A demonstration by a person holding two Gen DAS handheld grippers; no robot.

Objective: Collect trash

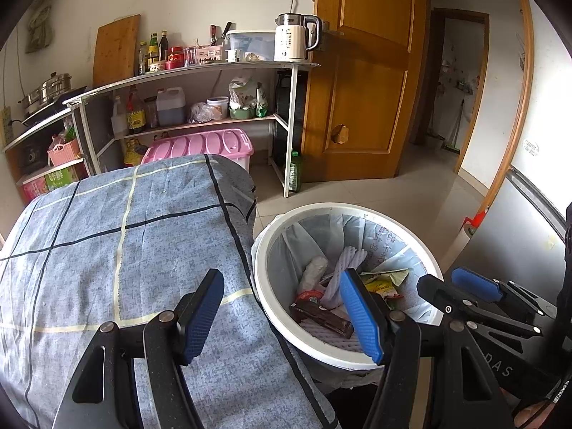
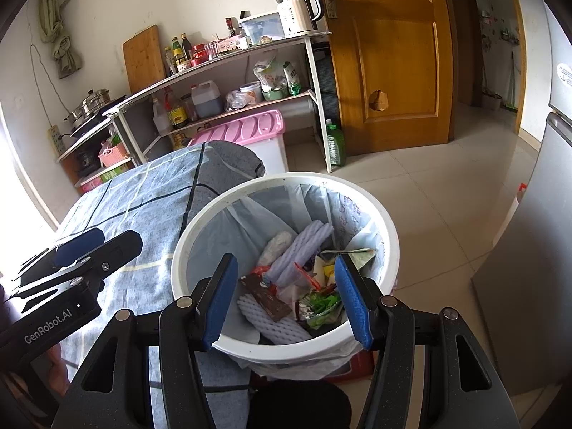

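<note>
A wooden door [image 1: 361, 82] stands behind a white shelving unit [image 1: 200, 71] that carries an electric kettle [image 1: 295, 37], bottles and jars, with a pink-lidded storage box [image 1: 211, 144] on the floor beneath it. In front of these lies the bench [image 1: 118, 250], draped in a blue-grey cloth with dark and pale grid lines. Just beside its right edge, on the tiled floor [image 2: 447, 193], sits the white trash bin [image 2: 286, 178], lined with a thin pale plastic bag. The trash lies inside it: lavender foam netting sleeves [image 2: 304, 246], a dark brown wrapper [image 2: 266, 298], a green crinkled packet [image 2: 320, 304], a yellow packet and some red scraps.

The left claw [image 1: 282, 316] is spread wide with nothing between its blue pads; it hangs over the line where the bench meets the bin, one finger above the cloth and the other above the bin's opening. The right claw [image 2: 287, 302] is also spread wide and holds nothing, poised directly over the bin with the trash showing between its fingers. In the left wrist view, the right claw appears at the bin's right side.
</note>
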